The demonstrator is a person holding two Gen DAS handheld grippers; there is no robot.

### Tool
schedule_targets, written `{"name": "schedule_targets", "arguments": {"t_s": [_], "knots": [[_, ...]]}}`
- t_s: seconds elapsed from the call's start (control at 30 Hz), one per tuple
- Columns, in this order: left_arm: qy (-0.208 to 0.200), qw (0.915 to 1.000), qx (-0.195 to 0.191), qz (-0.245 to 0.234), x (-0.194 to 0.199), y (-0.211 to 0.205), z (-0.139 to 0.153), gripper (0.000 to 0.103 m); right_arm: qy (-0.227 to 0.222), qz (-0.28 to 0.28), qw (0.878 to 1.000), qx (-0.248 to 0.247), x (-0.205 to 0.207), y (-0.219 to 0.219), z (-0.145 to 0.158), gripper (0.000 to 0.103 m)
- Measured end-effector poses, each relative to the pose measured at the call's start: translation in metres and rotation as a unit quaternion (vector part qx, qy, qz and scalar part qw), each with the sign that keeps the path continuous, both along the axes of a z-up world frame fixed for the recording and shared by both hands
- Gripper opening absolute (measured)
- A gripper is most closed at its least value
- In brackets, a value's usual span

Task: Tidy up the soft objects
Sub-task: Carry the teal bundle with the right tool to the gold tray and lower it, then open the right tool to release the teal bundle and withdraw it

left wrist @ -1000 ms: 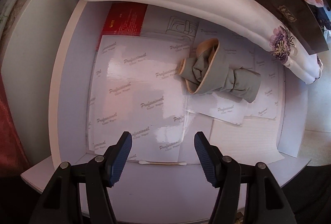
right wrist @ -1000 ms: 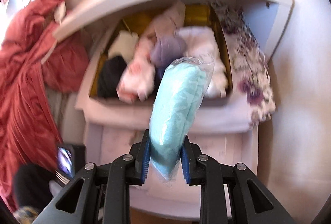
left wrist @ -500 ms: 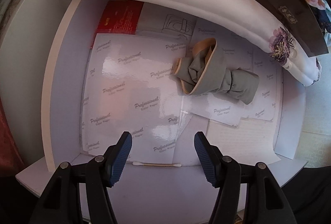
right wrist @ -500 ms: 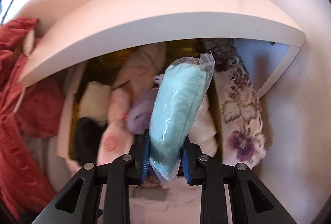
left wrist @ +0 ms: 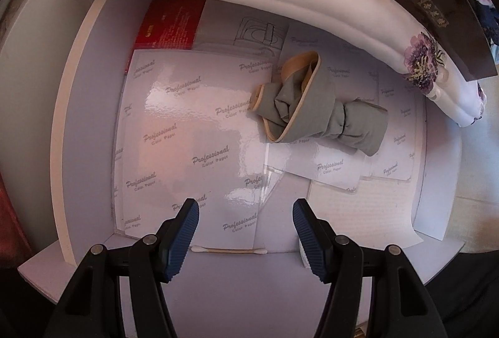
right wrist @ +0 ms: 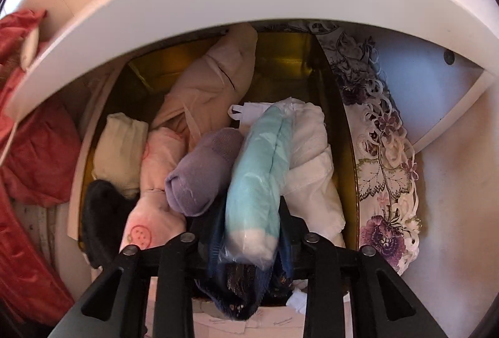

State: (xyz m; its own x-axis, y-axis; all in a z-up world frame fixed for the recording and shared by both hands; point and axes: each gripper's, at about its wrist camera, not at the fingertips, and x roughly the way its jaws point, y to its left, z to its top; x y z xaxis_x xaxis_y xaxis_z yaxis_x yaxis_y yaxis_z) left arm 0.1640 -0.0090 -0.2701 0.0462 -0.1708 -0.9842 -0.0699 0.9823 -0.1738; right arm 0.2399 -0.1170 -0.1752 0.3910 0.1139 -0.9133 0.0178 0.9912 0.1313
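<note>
Left gripper (left wrist: 243, 232): points straight down over the white drawer (left wrist: 78, 126); jaws stand wide with nothing between them; ribbed blue pads (left wrist: 184, 239) frame the lower centre of the frame. Pose unchanged from a second ago.

Right gripper (right wrist: 252, 232): tilted steeply down over the gold-lined box (right wrist: 280, 57); jaws are opening, with the teal bundle (right wrist: 259, 179) between them. Whether the pads still touch it is hard to tell, as the bag hides them.

Teal bundle: soft teal fabric with a white end, in a clear crinkled plastic bag; long and rounded. It lies centre frame, between the purple sock roll (right wrist: 202, 172) and the white folded cloth (right wrist: 312, 169). A second ago it was held upright above the box, tightly clamped; now it is down among the items.

Box contents: cream roll (right wrist: 121, 147), pink cloth with a strawberry print (right wrist: 152, 213), black roll (right wrist: 99, 219), beige garment (right wrist: 212, 88); all soft, knitted or woven.

Grey-green bundle (left wrist: 315, 110): matte fabric knotted into a roll with a tan band; right of centre in the drawer, on glossy printed paper sheets (left wrist: 187, 132). Same place as before.

Cotton swab (left wrist: 229, 250): lies at the drawer's lower edge, between the left pads.

Floral cloth (right wrist: 383, 169): lacy, embroidered, purple flowers; right of the box.
</note>
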Motion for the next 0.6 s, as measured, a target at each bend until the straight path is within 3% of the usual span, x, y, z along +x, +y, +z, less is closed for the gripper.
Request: {"name": "schedule_targets", "arguments": {"t_s": [0.07, 0.27, 0.33, 0.37, 0.43, 0.6], "knots": [[0.000, 1.0000, 0.000, -0.003, -0.001, 0.000, 0.000, 0.063, -0.002, -0.003, 1.000, 0.014, -0.006, -0.004, 0.004, 0.052], [0.000, 1.0000, 0.007, -0.003, -0.001, 0.000, 0.000, 0.063, -0.025, -0.009, 0.999, 0.031, -0.024, -0.010, 0.017, 0.055], [0.001, 0.9999, 0.010, -0.004, -0.002, 0.001, -0.002, 0.063, -0.032, -0.008, 0.999, 0.027, -0.026, -0.010, 0.020, 0.051], [0.001, 0.9999, 0.012, -0.004, -0.003, 0.001, -0.002, 0.063, -0.037, -0.008, 0.999, 0.019, -0.028, -0.008, 0.022, 0.041], [0.000, 0.9999, 0.014, -0.004, -0.004, 0.002, -0.003, 0.063, -0.039, -0.008, 0.999, 0.008, -0.028, -0.006, 0.023, 0.030], [0.000, 0.9999, 0.017, -0.003, -0.005, 0.004, -0.004, 0.063, -0.032, -0.002, 0.999, -0.005, -0.025, -0.004, 0.018, 0.030]]}}
